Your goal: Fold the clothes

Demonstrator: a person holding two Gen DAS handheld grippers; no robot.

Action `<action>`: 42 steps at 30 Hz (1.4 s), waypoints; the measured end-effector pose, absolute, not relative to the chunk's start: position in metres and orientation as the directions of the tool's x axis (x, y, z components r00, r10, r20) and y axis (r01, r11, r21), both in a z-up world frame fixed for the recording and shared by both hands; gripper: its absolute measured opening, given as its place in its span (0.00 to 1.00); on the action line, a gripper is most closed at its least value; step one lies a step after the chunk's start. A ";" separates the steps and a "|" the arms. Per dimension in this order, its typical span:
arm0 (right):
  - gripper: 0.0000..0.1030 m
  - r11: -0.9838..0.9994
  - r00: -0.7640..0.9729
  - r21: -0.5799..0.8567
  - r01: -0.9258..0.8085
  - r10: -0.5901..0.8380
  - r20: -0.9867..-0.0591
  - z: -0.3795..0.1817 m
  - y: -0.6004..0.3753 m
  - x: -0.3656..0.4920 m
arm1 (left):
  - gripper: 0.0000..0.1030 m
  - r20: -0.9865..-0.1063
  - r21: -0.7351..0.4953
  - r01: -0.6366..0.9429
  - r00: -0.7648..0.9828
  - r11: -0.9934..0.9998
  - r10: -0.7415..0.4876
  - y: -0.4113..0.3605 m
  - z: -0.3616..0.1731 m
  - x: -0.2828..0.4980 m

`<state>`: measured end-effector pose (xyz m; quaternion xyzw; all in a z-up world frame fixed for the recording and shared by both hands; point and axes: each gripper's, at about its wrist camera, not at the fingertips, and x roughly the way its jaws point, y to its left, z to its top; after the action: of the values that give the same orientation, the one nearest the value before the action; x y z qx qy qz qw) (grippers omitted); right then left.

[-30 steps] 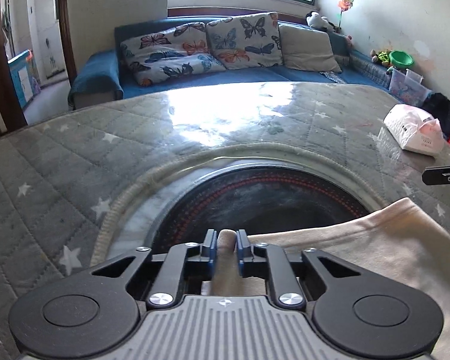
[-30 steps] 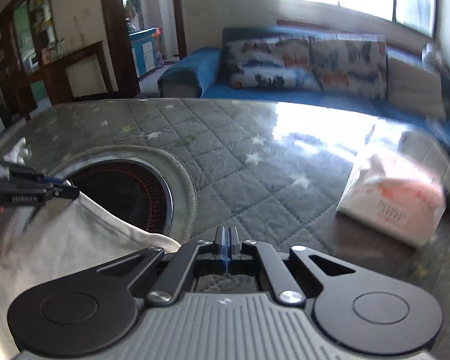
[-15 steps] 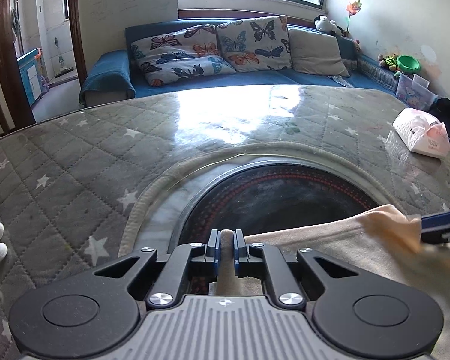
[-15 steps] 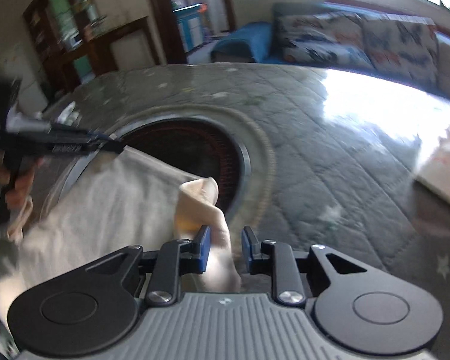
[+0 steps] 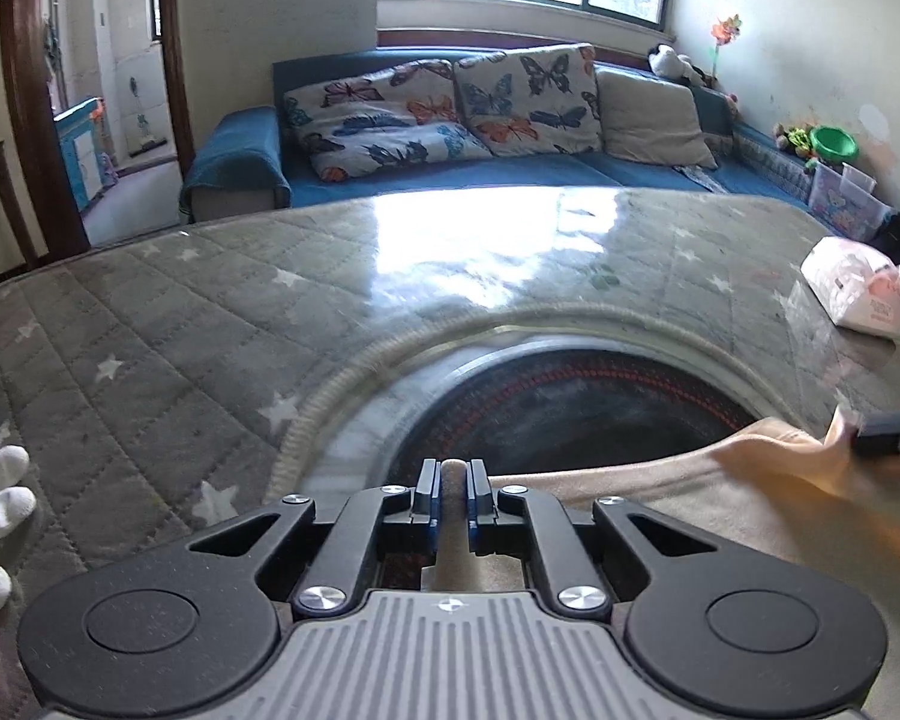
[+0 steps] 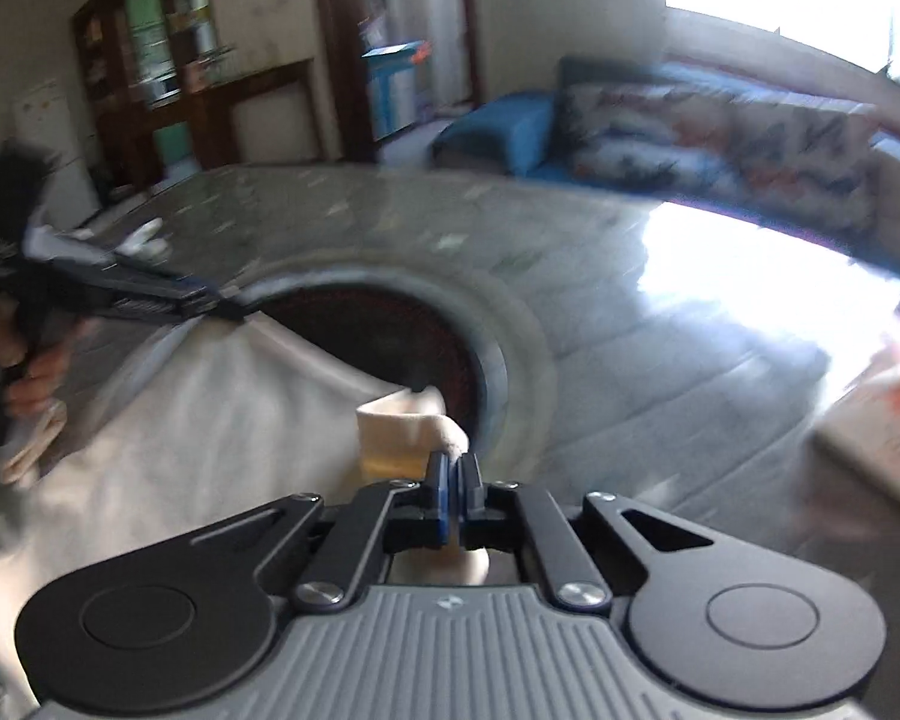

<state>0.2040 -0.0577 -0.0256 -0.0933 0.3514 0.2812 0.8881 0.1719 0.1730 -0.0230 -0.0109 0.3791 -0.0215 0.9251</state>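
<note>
A beige garment [image 5: 660, 492] lies over the near side of the table and partly covers a dark round inset [image 5: 570, 396]. My left gripper [image 5: 453, 474] is shut on a fold of the garment's edge, which stands up between the blue pads. In the right wrist view, blurred, my right gripper [image 6: 455, 468] is shut on a bunched corner of the same garment [image 6: 210, 408]. The cloth stretches between the two grippers. The left gripper [image 6: 228, 309] shows at the cloth's far left corner, and the right gripper [image 5: 888, 429] shows at the left wrist view's right edge.
A grey quilted star-patterned cover [image 5: 180, 330] under a glossy sheet tops the table. A white tissue pack [image 5: 858, 294] lies at the right. White fabric pieces [image 5: 0, 498] lie at the left edge. A blue sofa [image 5: 510, 162] stands behind. A hand [image 6: 30, 378] holds the left gripper.
My right gripper swung left from over the bare table, opened at the garment's corner and shut on it. The left gripper kept its hold and stayed in place.
</note>
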 end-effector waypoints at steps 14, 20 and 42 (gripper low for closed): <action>0.02 0.875 0.665 -0.083 -0.477 0.297 -0.685 -0.044 -0.053 0.271 | 0.09 -0.682 0.055 -0.004 0.730 0.998 0.040 0.176 -0.022 0.220; 0.14 0.868 0.655 -0.097 -0.487 0.290 -0.698 -0.043 -0.051 0.266 | 0.24 -0.699 0.064 -0.028 0.712 0.998 0.065 0.177 -0.026 0.214; 0.51 0.696 0.516 -0.082 -0.713 0.442 -0.734 -0.030 -0.021 0.062 | 0.77 -0.761 0.026 0.097 0.648 0.995 -0.043 0.099 -0.014 0.046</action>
<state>0.0620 -0.0213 -0.0296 -0.1908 0.3553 0.3401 0.8495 0.0465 0.0990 -0.0143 0.0323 0.4179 -0.0387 0.9071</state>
